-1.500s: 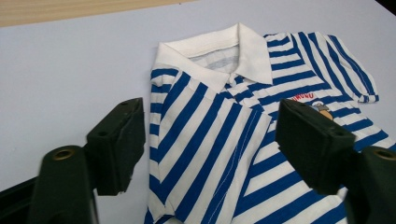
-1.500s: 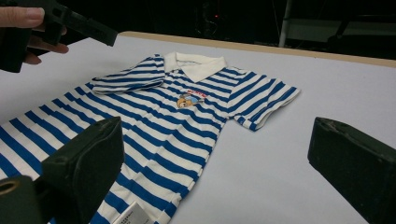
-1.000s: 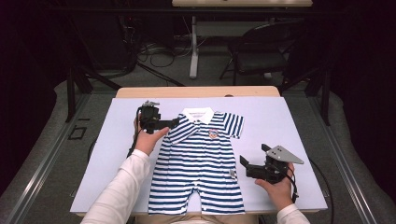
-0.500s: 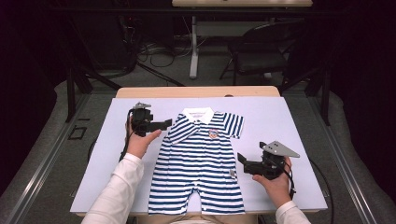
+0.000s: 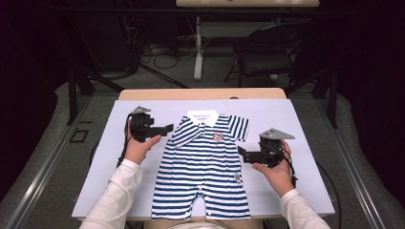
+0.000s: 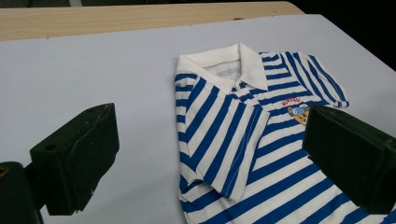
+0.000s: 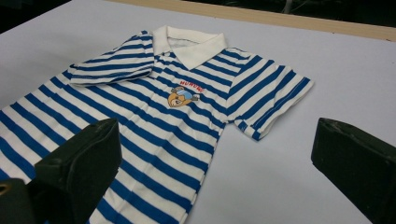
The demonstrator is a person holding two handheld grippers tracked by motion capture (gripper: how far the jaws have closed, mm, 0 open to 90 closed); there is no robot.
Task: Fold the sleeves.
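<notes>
A blue-and-white striped baby romper (image 5: 205, 162) with a white collar (image 5: 202, 117) lies flat, front up, on the pale lavender mat (image 5: 296, 124). Its left sleeve (image 6: 210, 140) is folded inward over the chest; the right sleeve (image 7: 271, 100) lies spread out. A small cartoon badge (image 7: 183, 97) sits on the chest. My left gripper (image 5: 169, 129) is open just left of the folded sleeve, its jaws (image 6: 210, 154) wide apart and holding nothing. My right gripper (image 5: 241, 153) is open beside the romper's right edge, below the spread sleeve, jaws (image 7: 219, 172) apart.
The mat covers a wooden table whose bare far edge (image 5: 200, 93) shows behind the collar. Mat lies bare on both sides of the romper. A dark chair (image 5: 267, 52) and floor cables (image 5: 162, 52) stand beyond the table.
My left gripper has drawn back to the left, off the romper's folded sleeve. My right gripper has moved away from the person along the romper's right edge.
</notes>
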